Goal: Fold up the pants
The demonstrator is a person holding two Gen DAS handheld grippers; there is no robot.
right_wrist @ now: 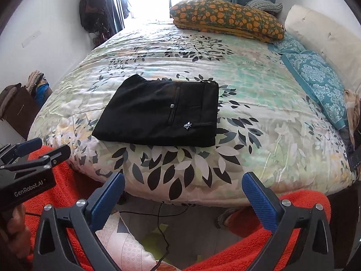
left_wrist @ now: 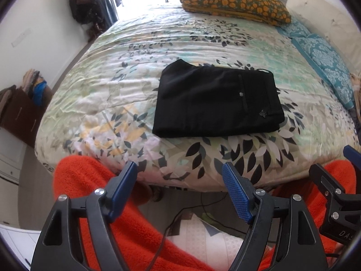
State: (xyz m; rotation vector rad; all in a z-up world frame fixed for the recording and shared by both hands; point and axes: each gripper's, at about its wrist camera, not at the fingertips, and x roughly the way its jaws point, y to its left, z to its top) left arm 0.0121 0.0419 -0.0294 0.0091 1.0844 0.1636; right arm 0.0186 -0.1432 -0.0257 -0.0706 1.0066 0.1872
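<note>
Pants: black pants (left_wrist: 217, 103) lie as a compact folded rectangle on the bed (left_wrist: 112, 72), near its front edge; pocket button and small emblem face up.
Left tool: our left tool (left_wrist: 180, 180) hangs wide, holding nothing, off the bed edge above the orange-clad lap.
Right tool: our right tool (right_wrist: 183, 192) also spread wide and empty, well apart from the pants.
Progress: we judge the folding essentially done.
Risk, far corner: one far-left corner peaks up; layers there may not be aligned, and a tug to fix it could drag the stack apart.
Risk, bedspread: the wrinkled bedspread could shift the bundle if we push.
</note>
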